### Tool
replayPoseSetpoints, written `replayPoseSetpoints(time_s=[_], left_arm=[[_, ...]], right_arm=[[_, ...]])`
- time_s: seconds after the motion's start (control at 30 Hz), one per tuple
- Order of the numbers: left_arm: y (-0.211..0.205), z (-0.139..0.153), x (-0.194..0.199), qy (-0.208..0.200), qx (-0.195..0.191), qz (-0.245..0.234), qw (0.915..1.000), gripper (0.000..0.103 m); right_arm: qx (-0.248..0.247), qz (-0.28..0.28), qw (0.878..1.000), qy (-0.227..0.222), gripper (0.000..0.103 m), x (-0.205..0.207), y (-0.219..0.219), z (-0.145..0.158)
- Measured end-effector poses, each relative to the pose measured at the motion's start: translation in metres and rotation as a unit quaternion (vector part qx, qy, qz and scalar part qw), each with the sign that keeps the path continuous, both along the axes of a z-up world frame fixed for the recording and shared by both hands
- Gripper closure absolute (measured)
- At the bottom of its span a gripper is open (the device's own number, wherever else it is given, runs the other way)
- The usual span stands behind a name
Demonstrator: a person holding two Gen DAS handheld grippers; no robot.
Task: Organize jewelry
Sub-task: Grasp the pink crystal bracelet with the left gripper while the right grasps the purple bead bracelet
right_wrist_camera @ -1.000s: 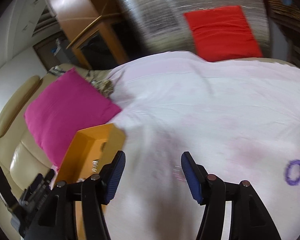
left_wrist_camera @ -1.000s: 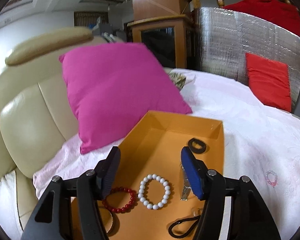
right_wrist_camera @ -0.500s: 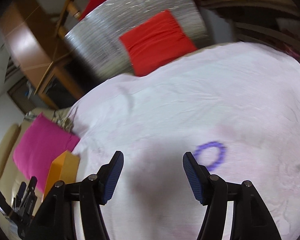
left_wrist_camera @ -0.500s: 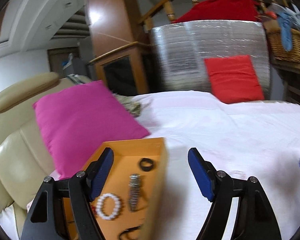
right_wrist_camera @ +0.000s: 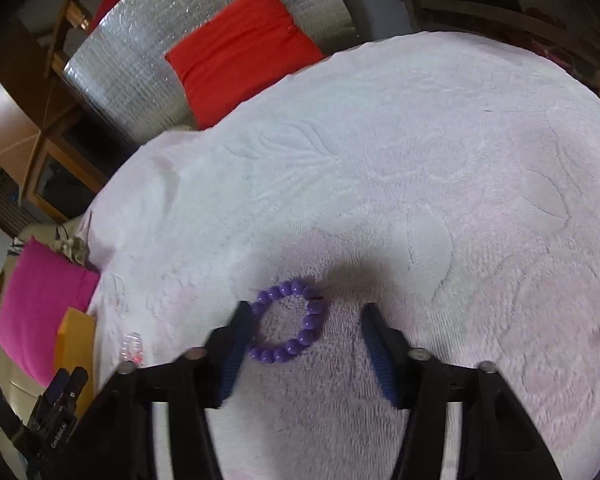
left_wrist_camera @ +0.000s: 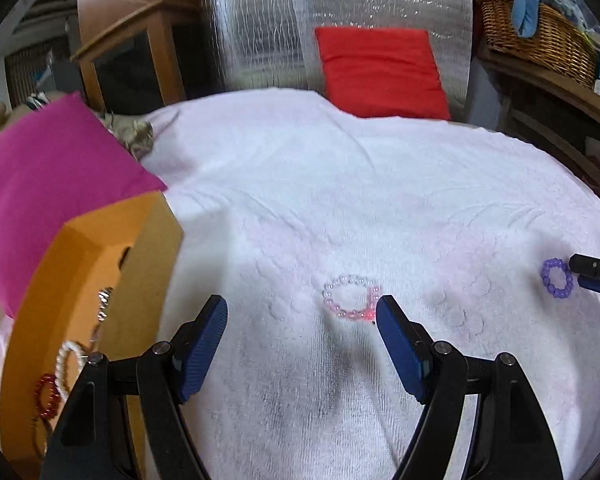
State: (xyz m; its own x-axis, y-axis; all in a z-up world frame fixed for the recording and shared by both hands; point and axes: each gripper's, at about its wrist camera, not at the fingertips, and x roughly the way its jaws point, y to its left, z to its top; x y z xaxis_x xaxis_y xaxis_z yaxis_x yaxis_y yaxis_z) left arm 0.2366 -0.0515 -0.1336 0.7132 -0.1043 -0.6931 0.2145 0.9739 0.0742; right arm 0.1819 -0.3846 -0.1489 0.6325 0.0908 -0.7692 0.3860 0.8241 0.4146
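A pink and clear bead bracelet (left_wrist_camera: 351,297) lies on the white towel (left_wrist_camera: 340,200), just ahead of my open left gripper (left_wrist_camera: 302,312), close to its right finger. A purple bead bracelet (right_wrist_camera: 288,325) lies between the open fingers of my right gripper (right_wrist_camera: 306,314), near the left finger; it also shows in the left wrist view (left_wrist_camera: 557,277). An orange box (left_wrist_camera: 80,264) at the left holds a white bead bracelet (left_wrist_camera: 66,364), a red bead bracelet (left_wrist_camera: 46,396) and a metal piece (left_wrist_camera: 103,304).
A magenta pillow (left_wrist_camera: 48,176) lies behind the box. A red cushion (left_wrist_camera: 380,72) leans on a silver foil panel (left_wrist_camera: 340,12) at the back. A wicker basket (left_wrist_camera: 536,36) sits on a shelf at the right. A wooden cabinet (left_wrist_camera: 128,60) stands back left.
My left gripper has swung right, from over the orange box to the pink bracelet. My right gripper has moved right and down onto the purple bracelet.
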Motion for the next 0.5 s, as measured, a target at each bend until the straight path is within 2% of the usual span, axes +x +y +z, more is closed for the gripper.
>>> replayPoseSetpoints(time_s=[0.1,0.17,0.23,0.37,0.5], left_arm=[[0.005,-0.004,0.006,0.011,-0.011,0.000,0.9999,0.026],[0.005,-0.008,0.010,0.013,-0.015,-0.002,0.9998,0.031],[0.003,-0.012,0.012,0.020,-0.021,-0.012,0.9995,0.046],[-0.015,-0.022,0.018,0.029,-0.022,-0.043,0.9984,0.056],[-0.036,-0.024,0.018,0.020,-0.017,-0.077,0.9967,0.057]], right_arm=[[-0.037,-0.001,0.999,0.004,0.077,0.005,0.002,-0.003],[-0.053,0.002,0.999,0.007,0.079,0.005,0.004,-0.007],[-0.084,0.009,0.996,0.009,0.080,0.005,0.012,-0.007],[-0.120,0.019,0.992,0.017,0.082,0.006,0.024,-0.008],[-0.125,0.022,0.992,0.017,0.082,0.002,0.027,-0.008]])
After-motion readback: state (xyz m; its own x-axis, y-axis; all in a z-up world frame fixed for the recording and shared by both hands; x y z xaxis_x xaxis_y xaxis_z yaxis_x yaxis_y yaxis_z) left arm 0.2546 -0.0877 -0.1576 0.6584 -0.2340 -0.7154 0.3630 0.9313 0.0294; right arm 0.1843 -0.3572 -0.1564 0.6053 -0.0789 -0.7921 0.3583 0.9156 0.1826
